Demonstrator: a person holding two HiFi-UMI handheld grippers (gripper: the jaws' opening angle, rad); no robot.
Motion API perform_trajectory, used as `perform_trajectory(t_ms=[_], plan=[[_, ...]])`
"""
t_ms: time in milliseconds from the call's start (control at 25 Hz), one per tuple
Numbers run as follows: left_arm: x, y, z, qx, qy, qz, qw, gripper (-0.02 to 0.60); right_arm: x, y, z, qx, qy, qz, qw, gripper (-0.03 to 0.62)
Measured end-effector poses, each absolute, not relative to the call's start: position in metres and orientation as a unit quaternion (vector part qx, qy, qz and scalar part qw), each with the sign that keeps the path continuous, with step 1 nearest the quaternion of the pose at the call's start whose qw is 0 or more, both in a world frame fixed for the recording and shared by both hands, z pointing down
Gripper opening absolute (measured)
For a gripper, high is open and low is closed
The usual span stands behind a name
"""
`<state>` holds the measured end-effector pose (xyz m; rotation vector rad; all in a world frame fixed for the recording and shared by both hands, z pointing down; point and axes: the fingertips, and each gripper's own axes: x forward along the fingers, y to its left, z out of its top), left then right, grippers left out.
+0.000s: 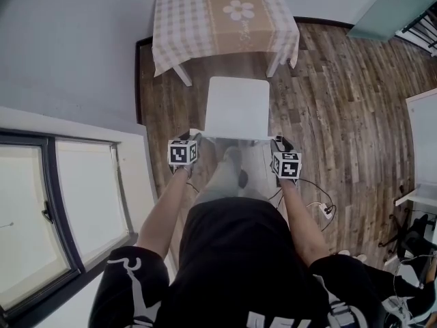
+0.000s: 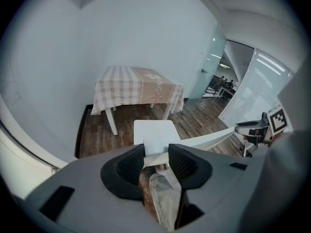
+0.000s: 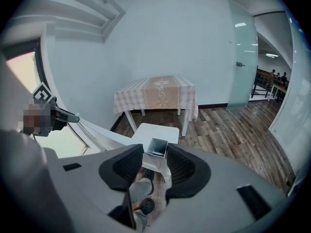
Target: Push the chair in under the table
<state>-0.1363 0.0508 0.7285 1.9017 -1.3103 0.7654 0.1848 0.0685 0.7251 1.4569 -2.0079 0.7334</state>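
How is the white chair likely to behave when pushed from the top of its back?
The chair looks rigid, with square-tube framing, so it should move as one piece. With the left gripper and right gripper up at the backrest corners, a hard push may tip it forward rather than slide. On the plank floor it might scrape or catch.

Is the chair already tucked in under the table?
No, the white chair stands wholly out in front of the table, with bare wooden floor showing between them.
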Motion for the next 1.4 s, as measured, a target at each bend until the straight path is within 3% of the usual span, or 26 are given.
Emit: perform_trajectory(t_ms=[1400], plan=[[-0.135,-0.042,0.73,0.744,-0.496,0.277,0.351,0.176,0.185,-0.031,0.726,0.537,-0.74,0.284,0.288,0.153]])
